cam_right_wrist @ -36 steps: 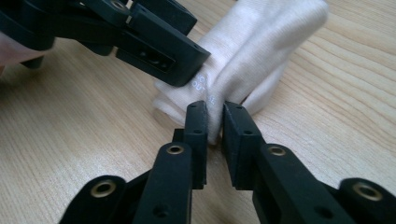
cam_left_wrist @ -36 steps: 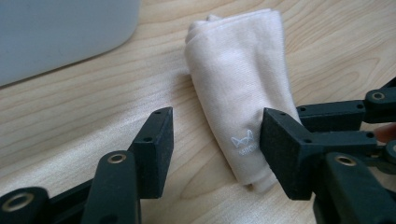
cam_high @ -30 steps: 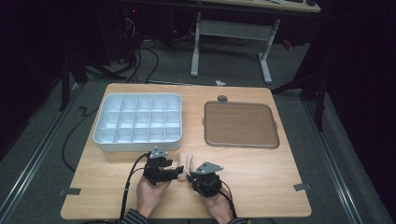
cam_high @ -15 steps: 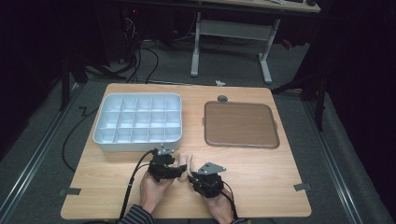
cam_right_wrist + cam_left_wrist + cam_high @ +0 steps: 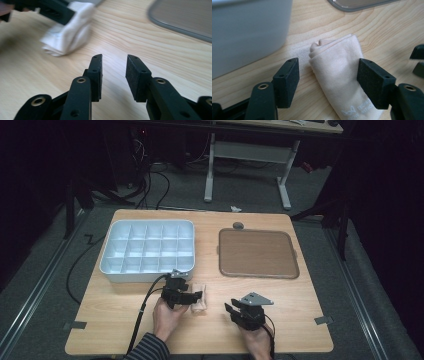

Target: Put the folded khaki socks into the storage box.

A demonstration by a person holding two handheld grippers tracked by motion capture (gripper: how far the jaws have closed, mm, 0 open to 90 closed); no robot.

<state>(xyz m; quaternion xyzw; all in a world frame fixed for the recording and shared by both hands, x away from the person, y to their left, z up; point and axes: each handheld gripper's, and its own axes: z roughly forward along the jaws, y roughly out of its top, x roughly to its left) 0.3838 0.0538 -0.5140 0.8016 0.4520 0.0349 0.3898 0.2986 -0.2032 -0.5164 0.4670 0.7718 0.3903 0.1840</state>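
At the far left of the table point(image 5: 115, 320) sits the white compartment tray point(image 5: 147, 251), its near wall just beyond your left hand. Your left claw point(image 5: 192, 296) lies low on the table just in front of that tray, and its jaws have just been opening: in the left gripper view they stand wide on either side of the rolled beige cloth point(image 5: 339, 75). One pad is clear of the cloth with bare wood between, and the other is right beside it, so nothing is clamped. The cloth lies flat on the table, just beside the tray's near right corner, with pale printing at its near end.

Further right, your right claw point(image 5: 235, 310) is well apart from the cloth, jaws part open with nothing between them; they too have just been opening. In the right gripper view they point over bare wood. Beyond it, at the right, lies the brown tray point(image 5: 257, 254), flat on the table.
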